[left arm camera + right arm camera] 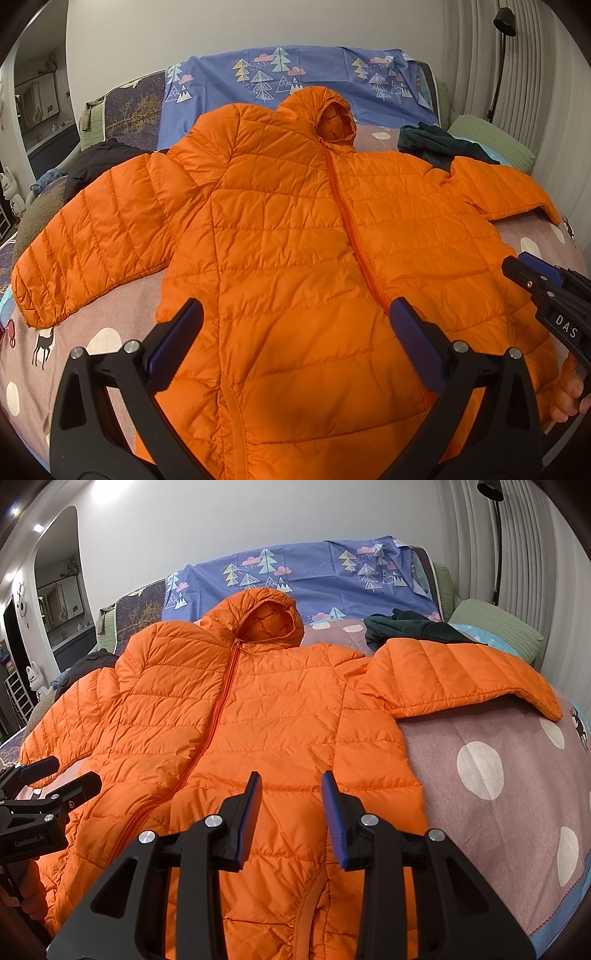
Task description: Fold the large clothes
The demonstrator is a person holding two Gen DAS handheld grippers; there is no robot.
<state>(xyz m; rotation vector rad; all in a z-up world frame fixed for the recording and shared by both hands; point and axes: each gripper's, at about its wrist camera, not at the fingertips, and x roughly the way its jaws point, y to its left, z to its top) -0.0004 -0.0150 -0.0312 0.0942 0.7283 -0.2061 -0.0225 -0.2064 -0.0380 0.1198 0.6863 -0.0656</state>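
Jacket [295, 229] flat on bed [498, 775], zipped, hood at 12 o'clock. Left claw [295, 325] wide open, right claw [291, 794] part open, both empty. Pinch the sleeve cuff and fold inward.

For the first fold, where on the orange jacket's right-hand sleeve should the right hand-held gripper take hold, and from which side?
Grip the cuff end of the orange jacket. It lies spread outward on the bedspread with a slightly lifted free edge. Approaching from the outer right with the right hand-held gripper looks best for drawing it across the chest.

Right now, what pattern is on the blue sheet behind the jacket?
Triangular trees with pink clouds on the blue sheet; clearest in the right wrist view.
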